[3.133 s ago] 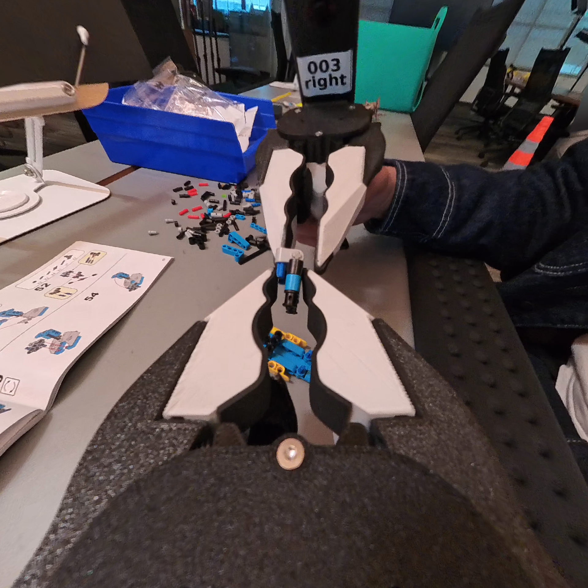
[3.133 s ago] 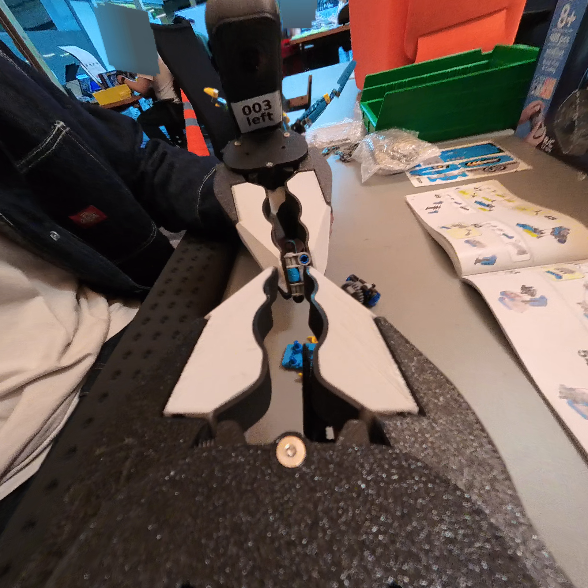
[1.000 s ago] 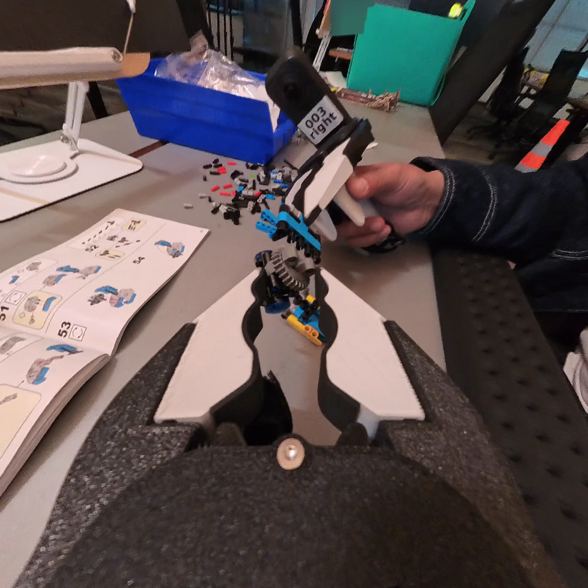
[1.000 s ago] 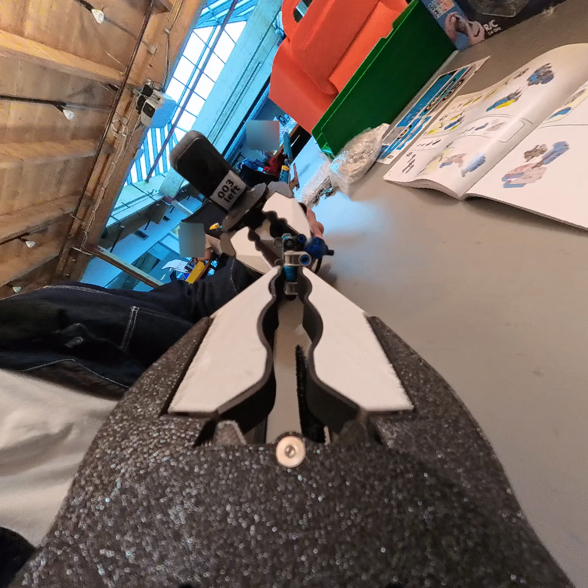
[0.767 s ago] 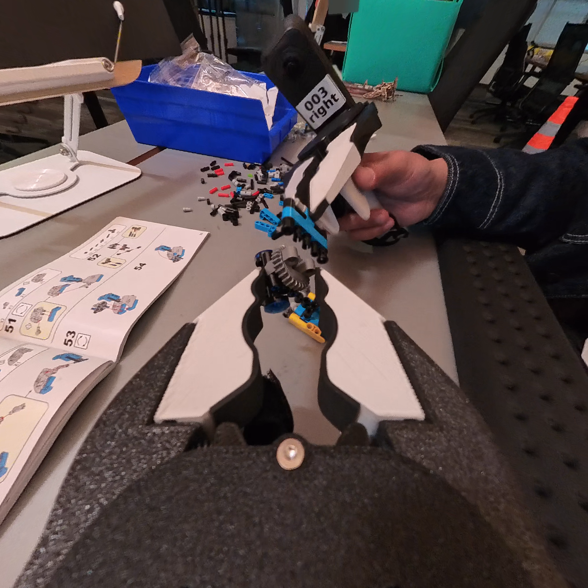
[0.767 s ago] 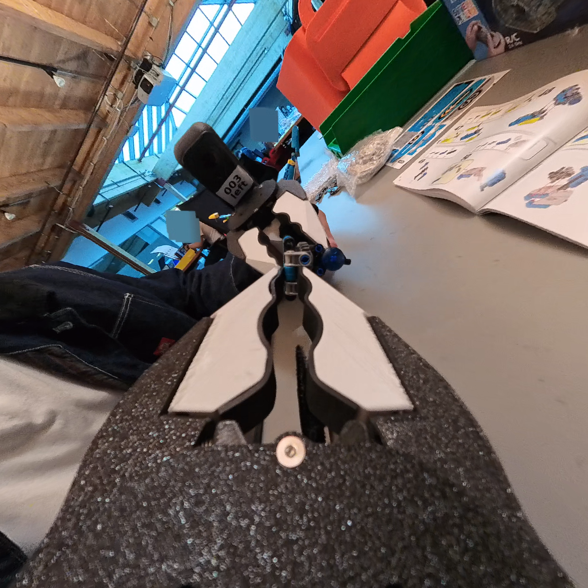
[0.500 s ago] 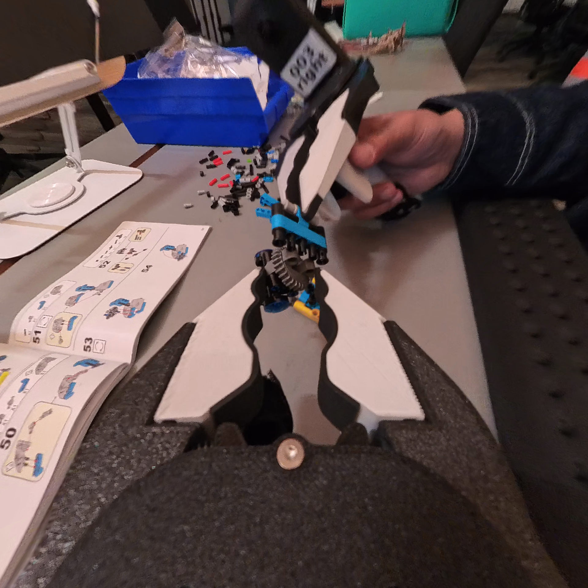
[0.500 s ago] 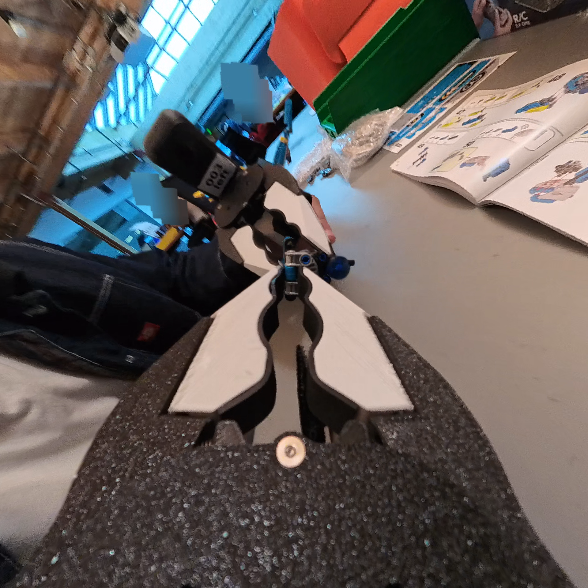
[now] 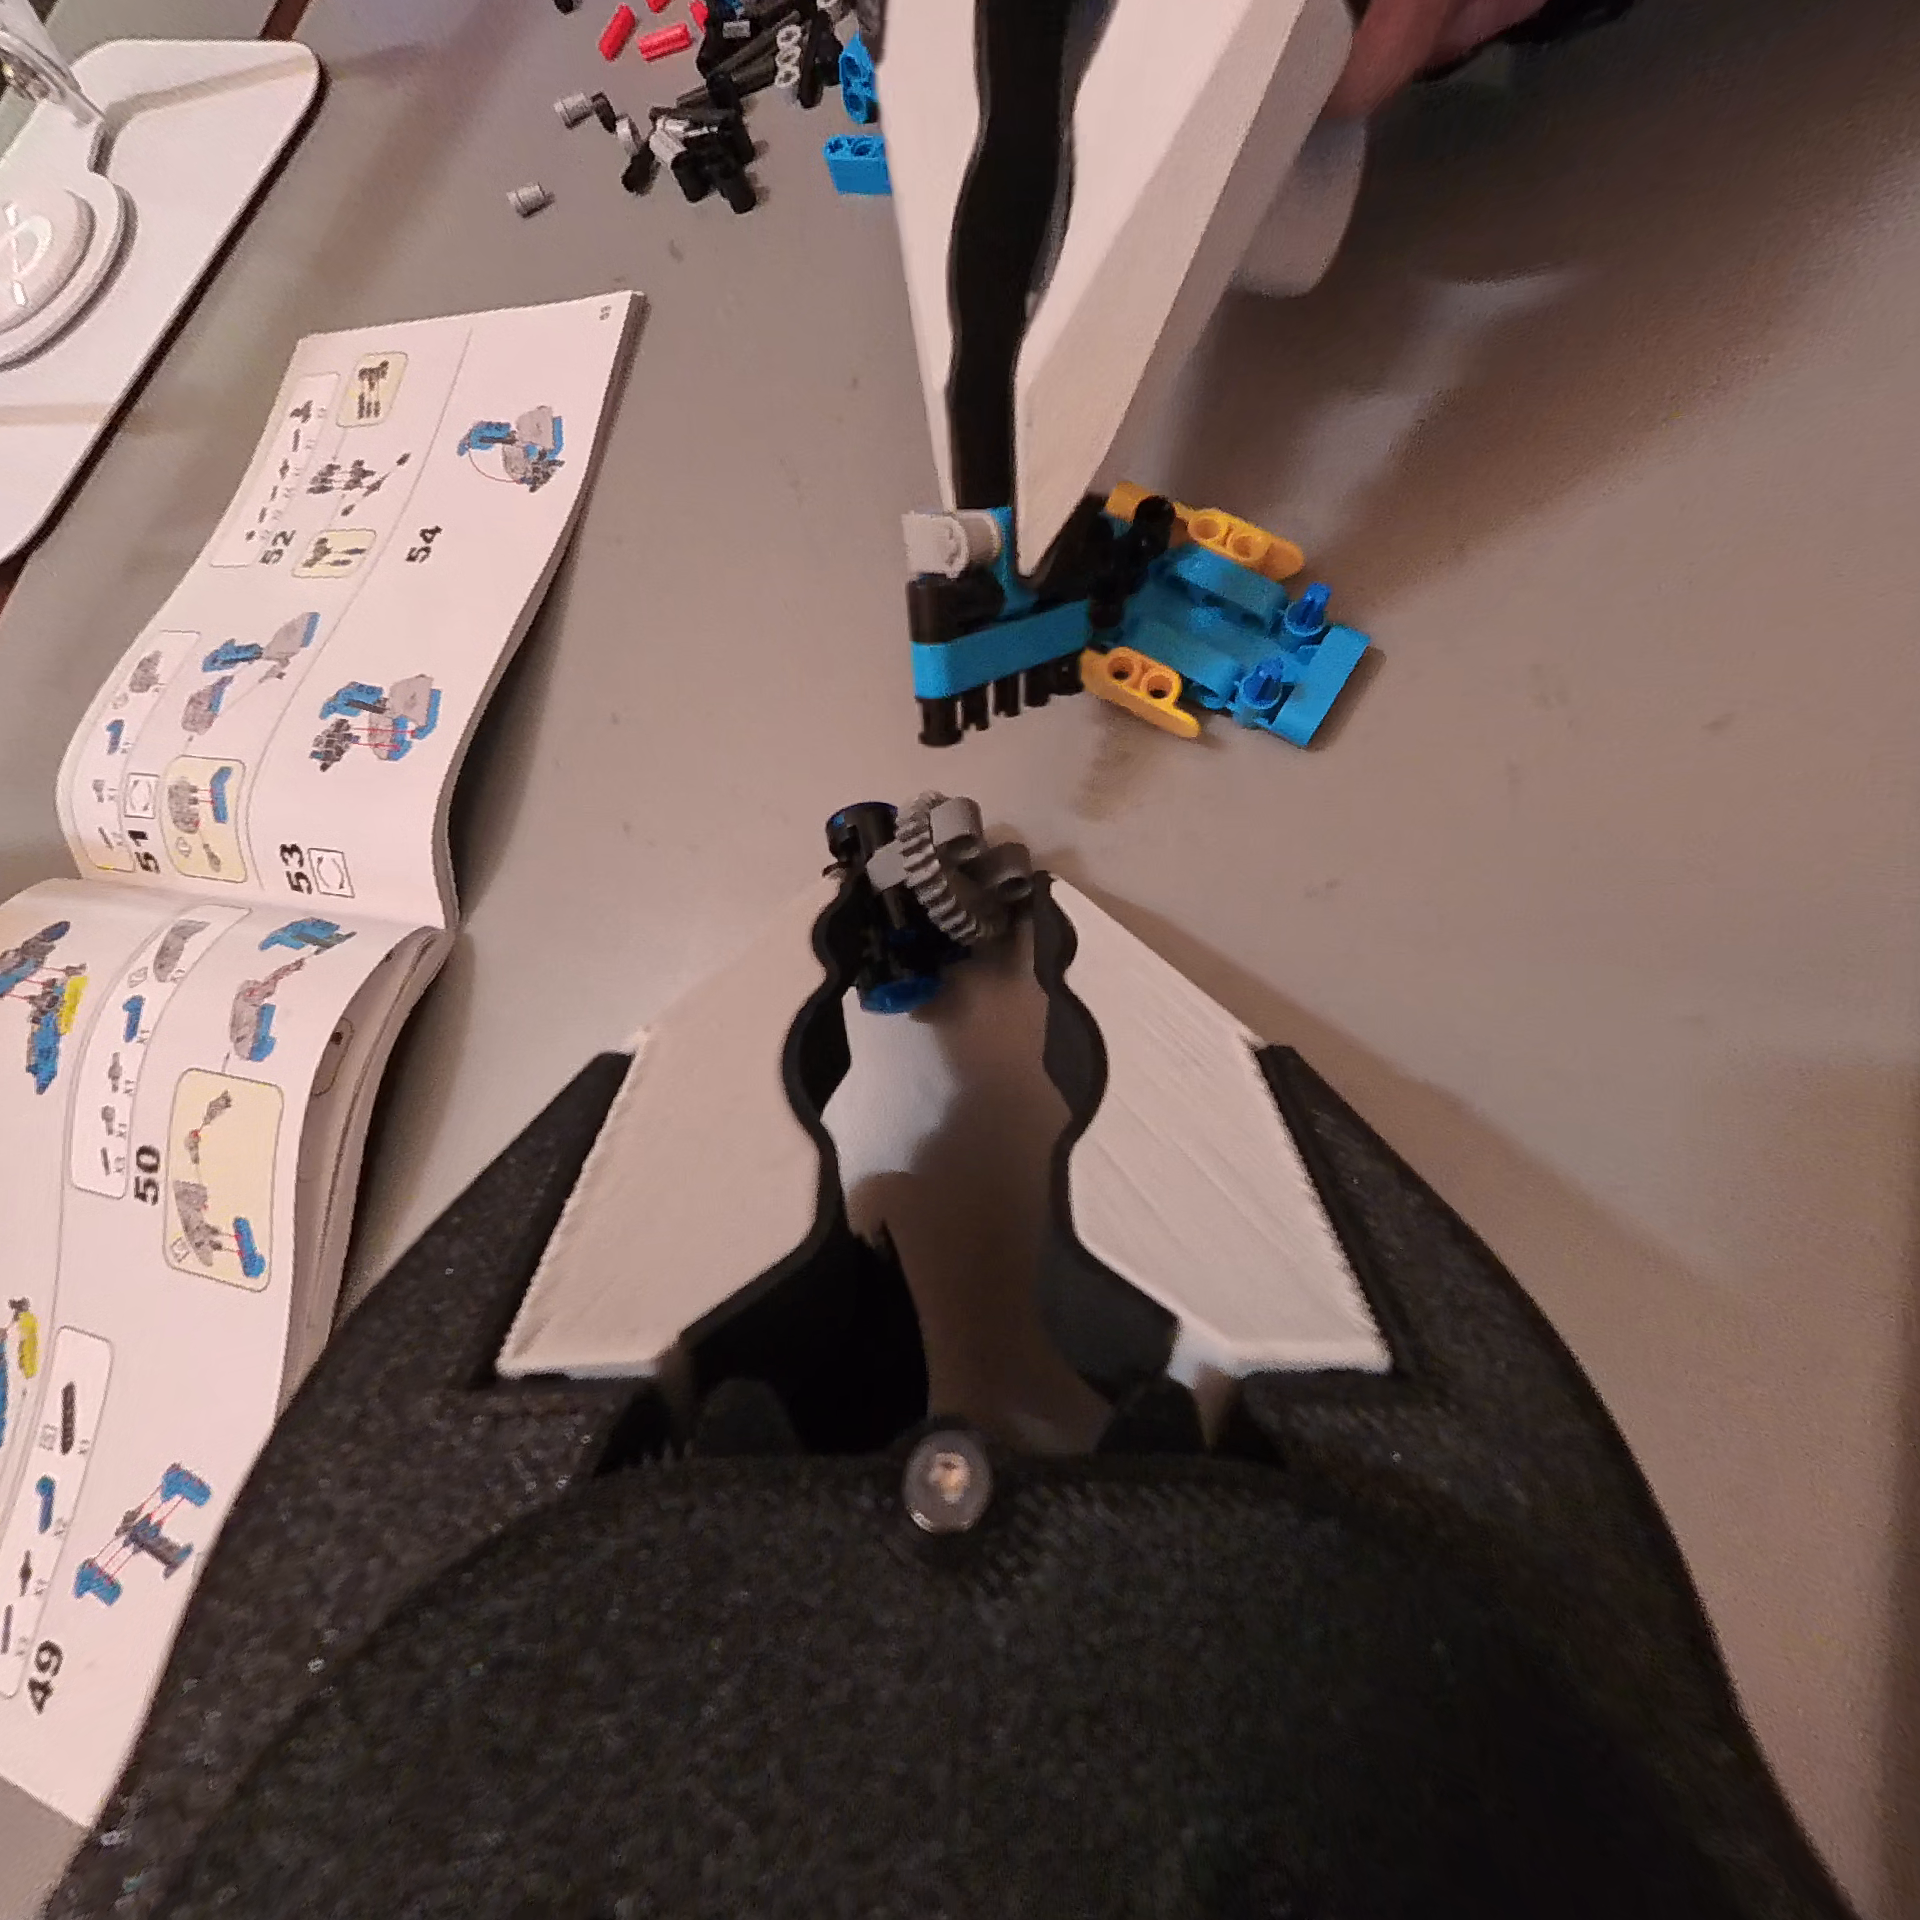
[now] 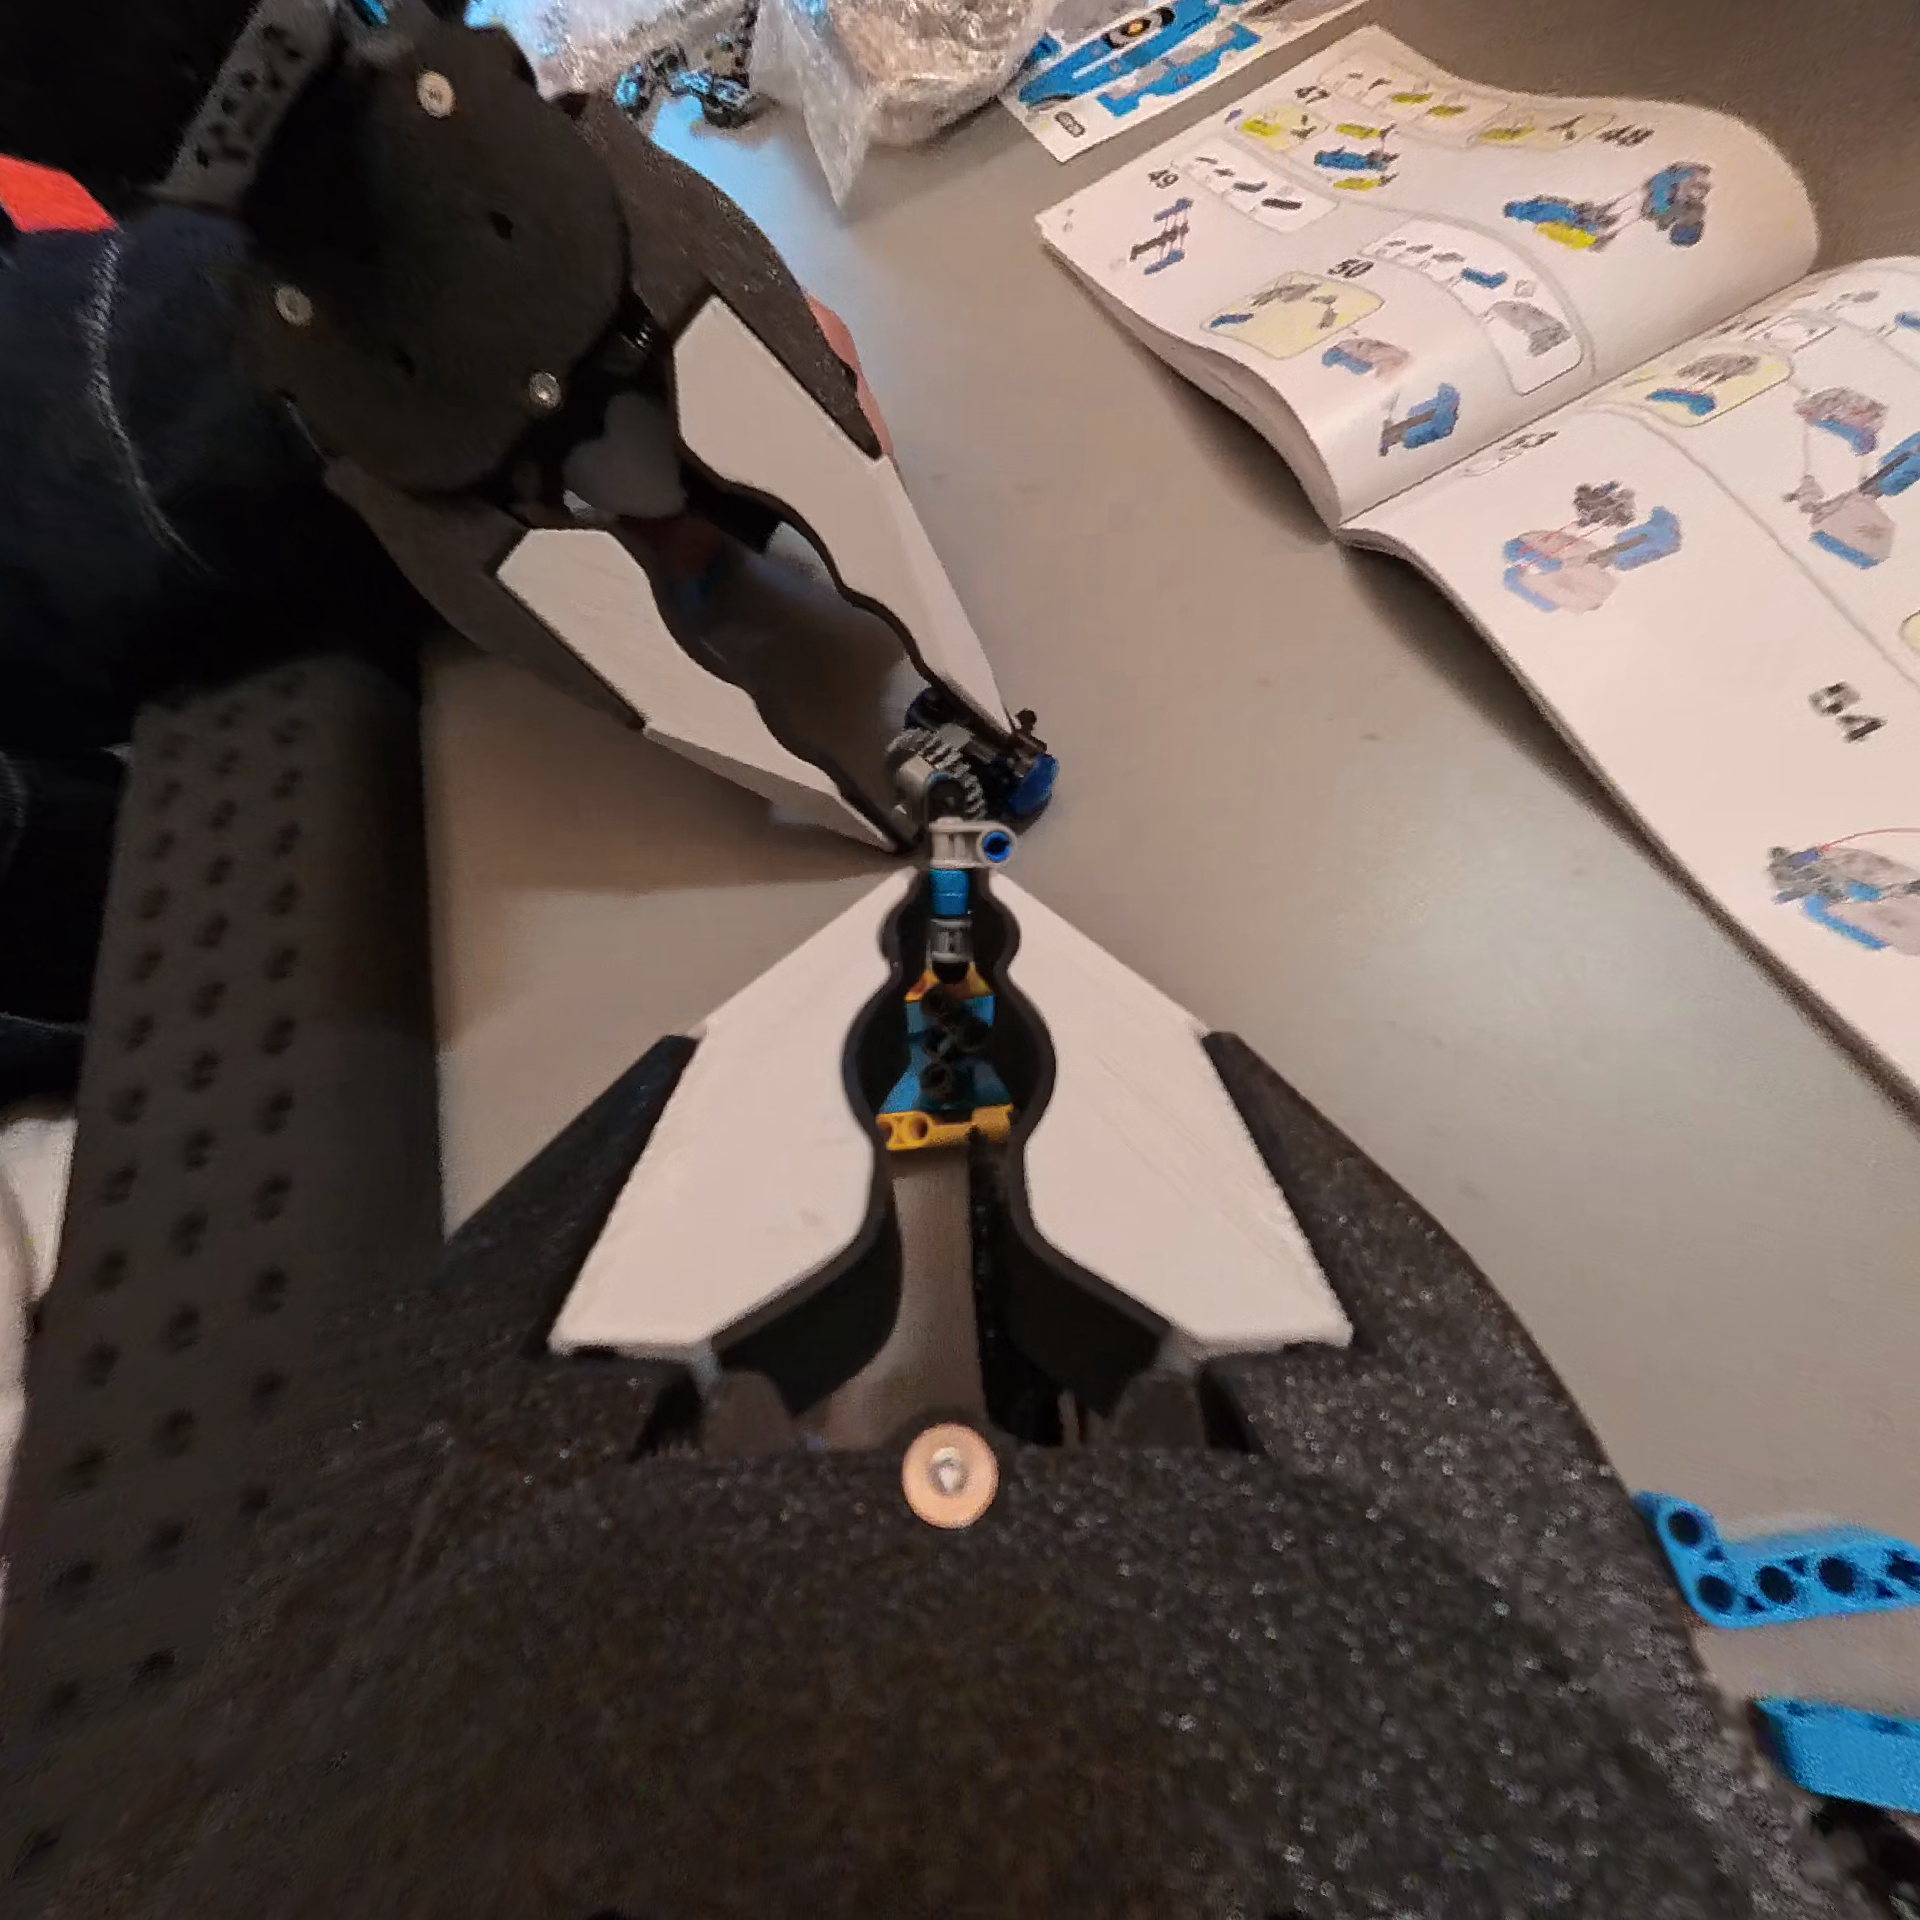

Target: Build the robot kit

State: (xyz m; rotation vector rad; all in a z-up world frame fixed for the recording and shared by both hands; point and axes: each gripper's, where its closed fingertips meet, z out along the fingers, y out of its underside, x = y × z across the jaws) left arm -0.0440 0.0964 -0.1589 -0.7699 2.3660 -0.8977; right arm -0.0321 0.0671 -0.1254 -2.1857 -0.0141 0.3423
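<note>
My left gripper (image 9: 930, 896) is shut on a small gear assembly (image 9: 940, 868) of grey, black and blue parts, held just above the grey table. My right gripper (image 9: 985, 525) comes down from the top, shut on a blue beam (image 9: 987, 655) with black pins and a grey connector. The beam sits right beside a blue and yellow assembly (image 9: 1216, 623) lying on the table; I cannot tell if they touch. In the right wrist view my right gripper (image 10: 951, 881) holds the beam (image 10: 951, 899), and the left gripper (image 10: 961, 779) with the gear assembly (image 10: 940, 774) is just beyond its tips.
An open instruction booklet (image 9: 312, 623) lies left of the grippers and also shows in the right wrist view (image 10: 1558, 416). A pile of small loose parts (image 9: 717, 104) and a white lamp base (image 9: 125, 208) are farther off. Blue beams (image 10: 1787, 1569) lie at lower right. A black perforated mat (image 10: 208, 1039) borders the table.
Both grippers have tipped down toward the table. The right gripper has lowered its blue beam beside the blue and yellow assembly, and a gap has opened between the beam and the gear assembly.
</note>
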